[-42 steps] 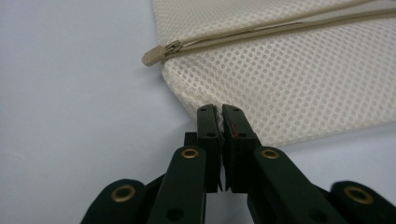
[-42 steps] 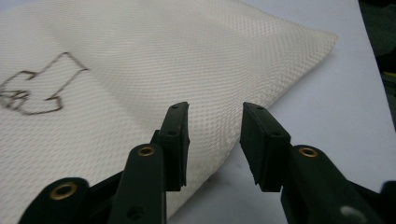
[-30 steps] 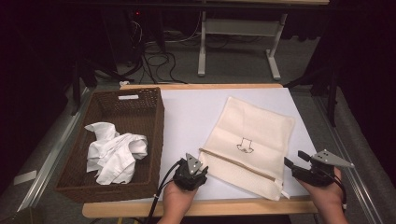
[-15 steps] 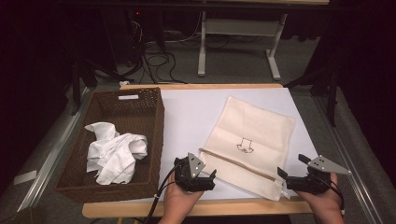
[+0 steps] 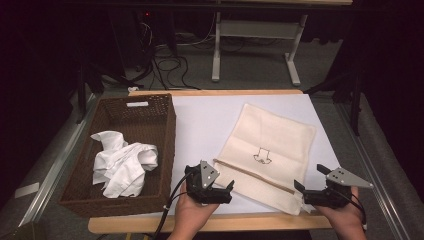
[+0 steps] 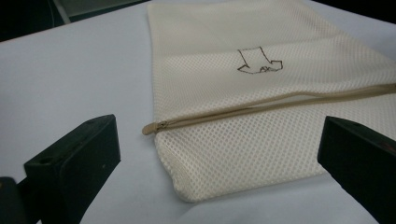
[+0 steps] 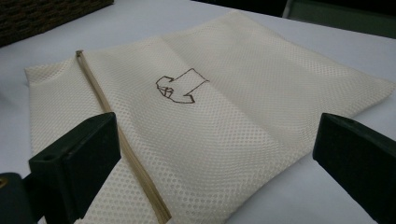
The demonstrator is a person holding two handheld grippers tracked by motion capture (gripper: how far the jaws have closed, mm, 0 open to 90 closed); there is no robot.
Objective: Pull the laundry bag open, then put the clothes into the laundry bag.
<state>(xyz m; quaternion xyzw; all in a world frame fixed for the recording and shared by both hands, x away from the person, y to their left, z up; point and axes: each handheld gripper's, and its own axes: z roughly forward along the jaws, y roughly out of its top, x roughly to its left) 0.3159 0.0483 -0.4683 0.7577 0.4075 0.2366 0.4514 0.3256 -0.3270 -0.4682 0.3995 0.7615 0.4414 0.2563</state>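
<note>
Left gripper (image 5: 226, 191): black two-jaw tool in the person's left hand, jaws spread wide, gripping nothing; it sits at the near left corner of the bag, just short of the cloth.
Right gripper (image 5: 300, 189): black tool with a grey three-cornered plate, jaws equally wide apart and empty; it sits at the bag's near right corner, whether it touches the cloth I cannot tell.
Bag: flat cream mesh zip bag (image 5: 270, 150) with a small dark line drawing in its middle, lying on the white table top (image 5: 205, 120), tilted, between the two grippers.
Zip: tan zip (image 6: 261, 106) running across the bag's near end; its closed end lies at the bag's left edge, between the left gripper's jaws in the left gripper view.
Basket: dark brown woven rectangular basket (image 5: 165, 145) well to the left of the bag, beyond the left gripper.
Cloth: crumpled white cloth (image 5: 122, 162) inside the basket, apart from the bag.
Between grippers and bag: nothing stands in the way.
</note>
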